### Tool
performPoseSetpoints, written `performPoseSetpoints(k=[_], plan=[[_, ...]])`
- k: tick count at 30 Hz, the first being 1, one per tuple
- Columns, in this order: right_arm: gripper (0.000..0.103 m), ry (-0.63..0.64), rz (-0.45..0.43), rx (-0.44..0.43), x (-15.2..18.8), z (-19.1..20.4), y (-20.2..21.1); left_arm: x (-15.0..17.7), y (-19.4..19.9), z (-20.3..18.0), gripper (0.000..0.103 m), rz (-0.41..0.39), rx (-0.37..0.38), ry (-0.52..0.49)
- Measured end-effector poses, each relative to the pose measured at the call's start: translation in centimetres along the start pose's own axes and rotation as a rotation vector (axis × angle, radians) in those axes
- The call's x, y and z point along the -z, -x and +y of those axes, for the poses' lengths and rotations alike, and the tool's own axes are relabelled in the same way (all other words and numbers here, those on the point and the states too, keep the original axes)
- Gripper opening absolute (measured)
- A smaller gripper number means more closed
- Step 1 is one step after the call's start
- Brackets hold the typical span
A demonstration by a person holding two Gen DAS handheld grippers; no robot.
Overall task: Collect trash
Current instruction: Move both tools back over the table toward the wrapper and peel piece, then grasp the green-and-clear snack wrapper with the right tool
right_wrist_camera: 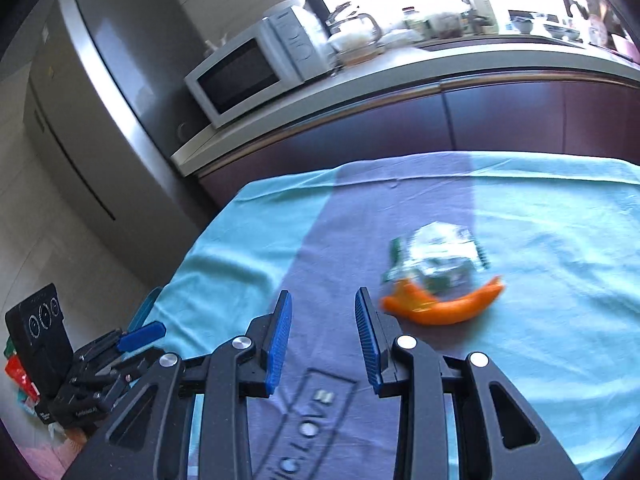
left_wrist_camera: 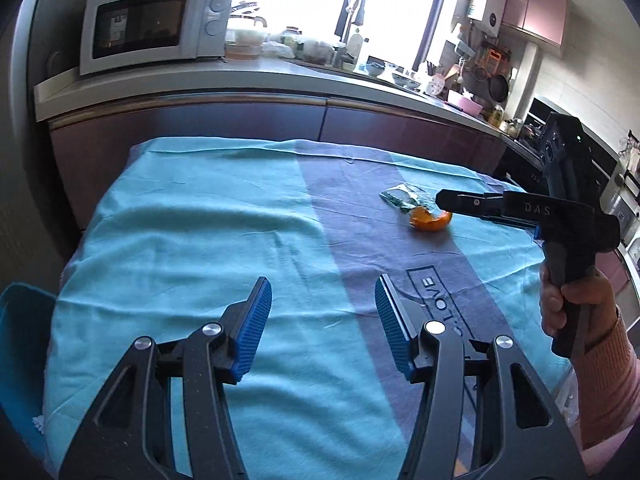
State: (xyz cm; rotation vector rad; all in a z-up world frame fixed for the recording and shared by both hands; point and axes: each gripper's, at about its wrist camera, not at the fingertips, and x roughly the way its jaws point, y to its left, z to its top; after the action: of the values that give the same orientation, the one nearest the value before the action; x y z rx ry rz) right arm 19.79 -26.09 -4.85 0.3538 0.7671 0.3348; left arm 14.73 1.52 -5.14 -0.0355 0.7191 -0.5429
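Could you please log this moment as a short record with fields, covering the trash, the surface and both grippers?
surface: table under a blue cloth with a darker middle stripe
trash 1: orange peel, lying on the cloth
trash 2: crumpled wrapper, just behind the peel, apparently touching it
left gripper: jaws open, nothing between them, over bare cloth
right gripper: jaws open, empty, peel just to the right of its tips in its own view
background: microwave on the counter
collected so far: neither item is held

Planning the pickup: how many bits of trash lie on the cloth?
2: an orange peel and a crumpled wrapper touching just behind it, on the cloth's far right. More may lie out of view.
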Motion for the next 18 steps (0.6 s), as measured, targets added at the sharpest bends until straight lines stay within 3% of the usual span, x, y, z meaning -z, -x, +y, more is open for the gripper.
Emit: performPoseSetpoints(k=[10,18], plan=[[0.033,-0.07,-0.011,0.033,-2.1,-5.0,-0.2,-2.7,-5.9,-5.9,0.053,0.068,0.085,-0.08],[0.04,-0.115,0.048,0.012,-3.8,-7.4,-2.6,-5.1,-10.4,-9.0,0.053,0.122,0.107,-0.11]])
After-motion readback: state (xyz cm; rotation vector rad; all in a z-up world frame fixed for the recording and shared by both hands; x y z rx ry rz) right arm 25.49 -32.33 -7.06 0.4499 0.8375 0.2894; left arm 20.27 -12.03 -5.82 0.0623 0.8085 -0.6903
